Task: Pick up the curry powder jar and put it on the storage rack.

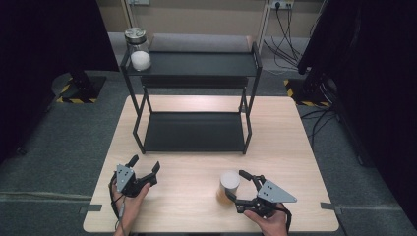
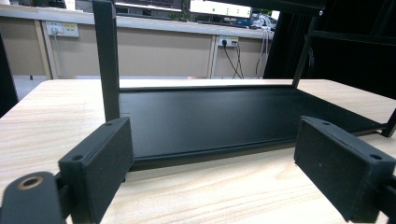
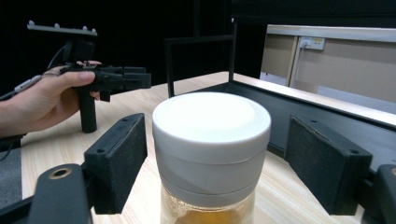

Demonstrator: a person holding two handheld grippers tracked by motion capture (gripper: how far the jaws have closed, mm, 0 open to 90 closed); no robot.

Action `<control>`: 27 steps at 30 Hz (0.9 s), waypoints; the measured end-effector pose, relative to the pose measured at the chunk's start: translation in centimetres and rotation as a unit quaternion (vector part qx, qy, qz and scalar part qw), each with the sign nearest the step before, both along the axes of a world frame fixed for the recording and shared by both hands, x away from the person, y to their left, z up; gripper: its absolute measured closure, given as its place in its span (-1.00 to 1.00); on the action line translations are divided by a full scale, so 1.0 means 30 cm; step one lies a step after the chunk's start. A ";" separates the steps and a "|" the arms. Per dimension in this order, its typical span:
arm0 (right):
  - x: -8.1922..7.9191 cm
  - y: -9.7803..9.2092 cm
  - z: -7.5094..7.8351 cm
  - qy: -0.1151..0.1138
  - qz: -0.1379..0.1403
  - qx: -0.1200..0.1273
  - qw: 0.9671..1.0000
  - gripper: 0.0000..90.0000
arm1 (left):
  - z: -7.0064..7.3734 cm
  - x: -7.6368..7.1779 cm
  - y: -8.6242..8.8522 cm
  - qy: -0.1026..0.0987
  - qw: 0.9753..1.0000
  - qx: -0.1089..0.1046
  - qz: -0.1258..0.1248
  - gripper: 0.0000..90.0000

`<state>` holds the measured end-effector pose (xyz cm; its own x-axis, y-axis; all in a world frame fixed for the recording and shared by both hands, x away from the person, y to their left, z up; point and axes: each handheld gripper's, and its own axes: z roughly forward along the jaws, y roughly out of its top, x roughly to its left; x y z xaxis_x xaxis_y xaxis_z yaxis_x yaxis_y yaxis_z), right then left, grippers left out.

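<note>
A jar with a white lid (image 1: 229, 183) and amber contents stands on the wooden table (image 1: 196, 206) near its front edge. My right gripper (image 1: 237, 186) is open, with one jaw on either side of the jar. In the right gripper view the white-lidded jar (image 3: 211, 135) stands between the pads (image 3: 116, 158) with a gap on each side. At the front left, a hand holds my left gripper (image 1: 145, 164) open with nothing between its jaws. In its own view, the left gripper (image 2: 219, 172) faces the lower shelf (image 2: 210, 116) of the black rack.
A black two-tier rack (image 1: 194, 66) stands at the back middle of the table. On its top shelf, at the left end, sits a glass jar with a metal lid (image 1: 137, 49) and white contents. Bare wood lies between the two grippers.
</note>
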<state>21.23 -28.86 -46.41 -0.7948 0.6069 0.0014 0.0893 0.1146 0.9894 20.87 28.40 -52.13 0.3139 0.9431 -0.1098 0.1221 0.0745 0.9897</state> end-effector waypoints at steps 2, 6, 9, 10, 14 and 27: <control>0.003 0.004 -0.003 0.001 0.002 0.002 1.000 -0.46 | 0.000 0.000 0.001 0.000 1.000 -0.001 0.000 -0.75; 0.016 0.012 -0.003 0.000 0.006 -0.004 1.000 -0.38 | 0.000 0.000 0.002 0.000 1.000 -0.001 0.000 -0.75; 0.025 0.017 -0.005 0.002 0.007 -0.003 1.000 -0.33 | -0.003 -0.001 0.000 -0.002 1.000 -0.001 0.000 -0.75; 0.028 0.018 -0.005 0.002 0.009 -0.004 1.000 -0.31 | -0.002 -0.001 0.001 -0.002 1.000 -0.001 0.000 -0.75; 0.033 0.025 -0.005 0.002 0.012 -0.006 1.000 -0.26 | -0.001 0.000 0.001 -0.001 1.000 -0.001 0.000 -0.75; 0.008 0.045 -0.009 -0.002 -0.008 -0.005 1.000 -0.24 | -0.001 0.000 0.002 -0.001 1.000 -0.001 -0.001 -0.75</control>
<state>21.46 -27.52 -46.69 -0.7856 0.6187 -0.0085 0.0869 0.1239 0.9885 20.87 28.45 -52.17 0.3161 0.9422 -0.1110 0.1203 0.0762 0.9898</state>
